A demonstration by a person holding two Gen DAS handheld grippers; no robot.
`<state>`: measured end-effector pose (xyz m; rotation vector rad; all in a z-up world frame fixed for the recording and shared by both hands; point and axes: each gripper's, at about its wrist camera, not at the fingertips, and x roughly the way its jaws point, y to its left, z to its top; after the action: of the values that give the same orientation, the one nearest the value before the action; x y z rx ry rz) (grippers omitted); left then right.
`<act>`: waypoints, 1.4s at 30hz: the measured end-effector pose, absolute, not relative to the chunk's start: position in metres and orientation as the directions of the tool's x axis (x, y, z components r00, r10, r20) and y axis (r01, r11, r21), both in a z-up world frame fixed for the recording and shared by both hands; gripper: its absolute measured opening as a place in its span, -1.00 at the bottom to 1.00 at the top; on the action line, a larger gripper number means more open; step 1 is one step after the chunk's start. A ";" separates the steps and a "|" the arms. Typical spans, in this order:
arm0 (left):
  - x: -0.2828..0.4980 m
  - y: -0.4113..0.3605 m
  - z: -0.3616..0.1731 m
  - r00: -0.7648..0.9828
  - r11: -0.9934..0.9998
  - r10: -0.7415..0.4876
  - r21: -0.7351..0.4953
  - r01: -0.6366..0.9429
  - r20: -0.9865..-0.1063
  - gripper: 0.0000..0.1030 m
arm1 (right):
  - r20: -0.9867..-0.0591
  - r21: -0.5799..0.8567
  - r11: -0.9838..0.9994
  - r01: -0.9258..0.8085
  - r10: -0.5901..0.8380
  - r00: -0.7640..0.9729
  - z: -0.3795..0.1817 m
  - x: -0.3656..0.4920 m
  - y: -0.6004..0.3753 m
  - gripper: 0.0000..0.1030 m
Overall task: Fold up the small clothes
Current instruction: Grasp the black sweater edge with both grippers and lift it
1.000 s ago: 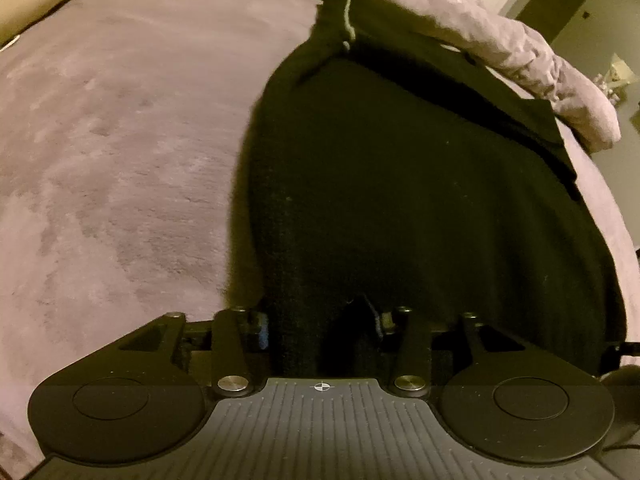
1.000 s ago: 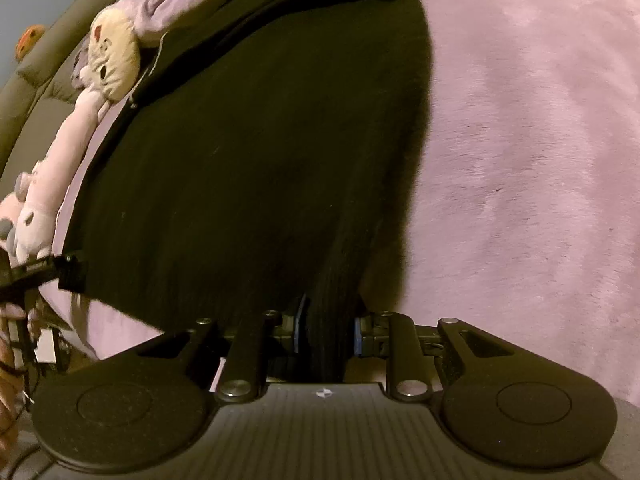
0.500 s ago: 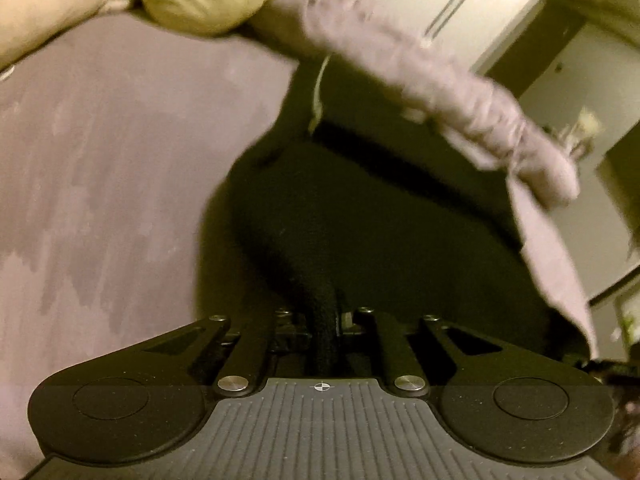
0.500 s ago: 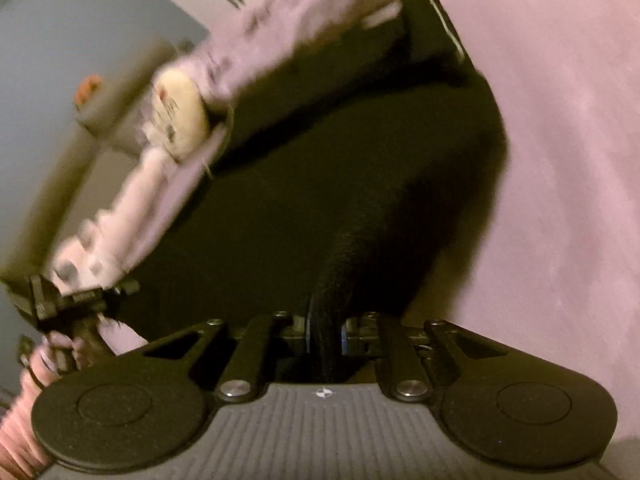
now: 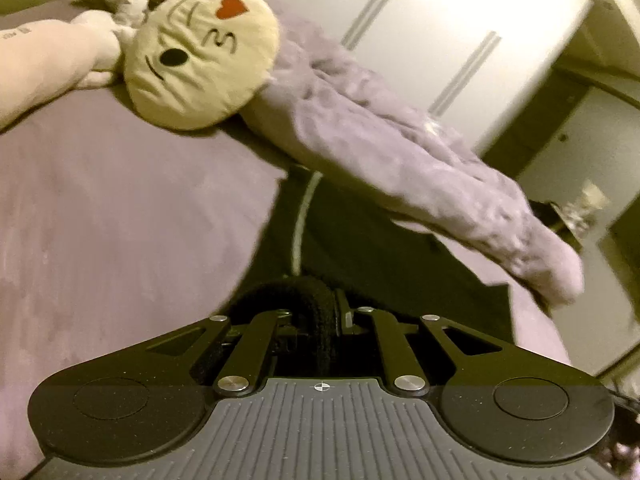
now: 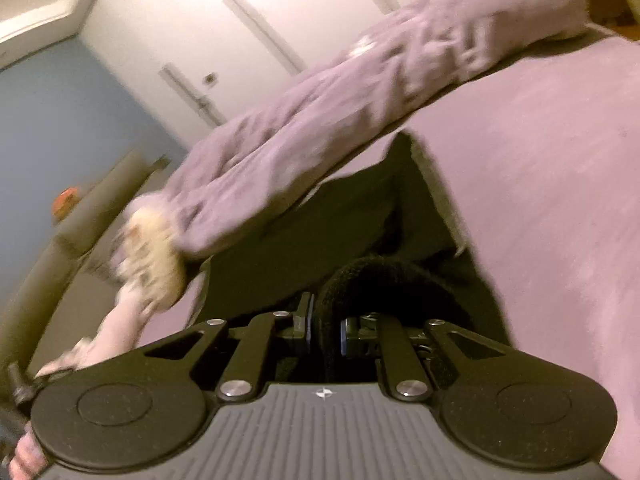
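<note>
A black knit garment [image 5: 384, 256] lies on a mauve bed cover [image 5: 120, 216]; a pale stripe runs along its far part. My left gripper [image 5: 320, 320] is shut on a thick fold of its near edge, which curls over the fingers. My right gripper [image 6: 325, 328] is shut on the same garment [image 6: 360, 216] at another point of the near edge, which arches over the blue-padded fingers. Both views are tilted up toward the far part of the garment.
A crumpled mauve blanket [image 5: 400, 144] lies across the far end of the garment, also in the right wrist view [image 6: 320, 128]. A yellow face cushion [image 5: 200, 56] and a pink plush [image 5: 44, 60] lie beyond. White wardrobe doors [image 6: 240, 32] stand behind.
Both grippers have lifted the near edge and carried it toward the far end of the garment. Much less black cloth shows ahead, and the blanket, cushion and wardrobe have come into view.
</note>
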<state>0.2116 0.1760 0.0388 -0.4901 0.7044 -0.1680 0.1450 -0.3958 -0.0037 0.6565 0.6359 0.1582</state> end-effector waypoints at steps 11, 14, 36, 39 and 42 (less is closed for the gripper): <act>0.277 0.165 -0.028 0.676 0.907 -0.245 -0.410 -0.093 -0.695 -0.80 | -0.638 0.450 0.878 0.162 0.189 0.746 -0.059 0.205 -0.393 -0.76; 0.283 0.169 -0.036 0.671 0.896 -0.265 -0.433 -0.094 -0.692 -0.80 | -0.634 0.478 0.865 0.152 0.221 0.741 -0.065 0.212 -0.394 -0.66; 0.378 0.132 0.057 0.817 0.940 -0.185 -0.342 -0.016 -0.547 -0.79 | -0.450 0.450 0.881 0.145 0.084 0.889 -0.005 0.295 -0.414 -0.80; 0.400 0.122 0.053 0.835 0.940 -0.159 -0.340 -0.035 -0.526 -0.70 | -0.444 0.394 0.904 0.164 0.031 0.896 -0.005 0.318 -0.413 -0.79; 0.412 0.108 0.038 0.846 0.946 -0.033 -0.289 -0.145 -0.533 0.24 | -0.424 0.369 0.911 0.183 -0.010 0.906 -0.010 0.331 -0.409 -0.76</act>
<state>0.4119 0.1082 0.0378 -0.3284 0.5623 0.0598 0.3306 -0.4087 -0.0101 0.4152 0.4289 -0.1030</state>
